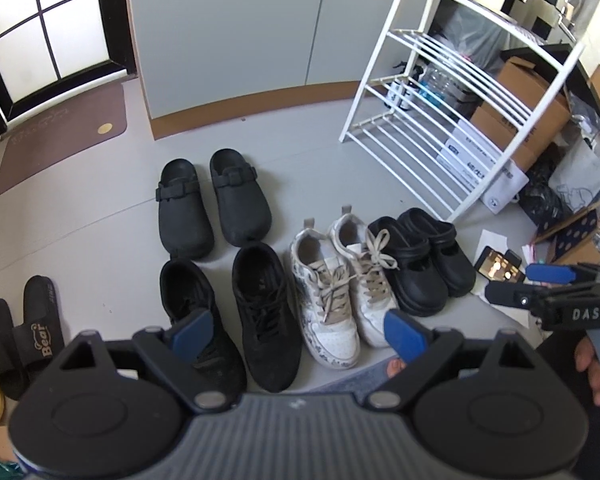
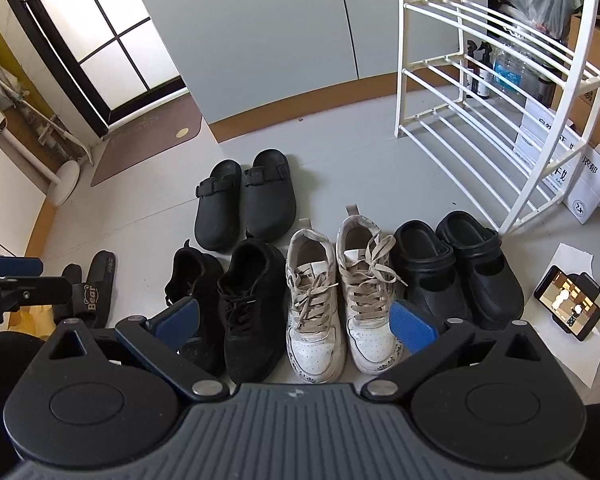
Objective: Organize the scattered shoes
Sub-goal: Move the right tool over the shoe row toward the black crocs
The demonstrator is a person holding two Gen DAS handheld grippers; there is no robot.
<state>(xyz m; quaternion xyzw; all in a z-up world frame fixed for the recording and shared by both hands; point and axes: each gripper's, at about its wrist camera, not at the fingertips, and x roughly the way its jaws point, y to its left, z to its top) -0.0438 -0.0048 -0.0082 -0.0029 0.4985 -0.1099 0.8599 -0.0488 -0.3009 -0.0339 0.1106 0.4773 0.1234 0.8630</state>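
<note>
I am holding both grippers above the floor, looking down on the shoes. The left gripper [image 1: 300,334] is hanging with its blue fingers spread wide and gripping nothing, and the right gripper [image 2: 294,322] is doing the same — wide apart, empty. Below them a row is lying side by side, toes toward me: the black lace-up sneakers [image 2: 236,300], the white sneakers [image 2: 336,300] with beige laces just beside them, then the chunky black clogs [image 2: 460,268] touching the white pair's right shoe. Behind the row the black buckle clogs [image 2: 246,200] are sitting as a pair, toes nearly touching the black sneakers' heels. Off to the left, the black "Bear" slides [image 1: 24,328] are lying apart from the others, beside something yellow. The white shoe rack [image 2: 496,92] is standing on the right with bare shelves — boxes and bottles are showing behind it. A phone [image 2: 568,302] is lying lit on paper near the chunky clogs.
</note>
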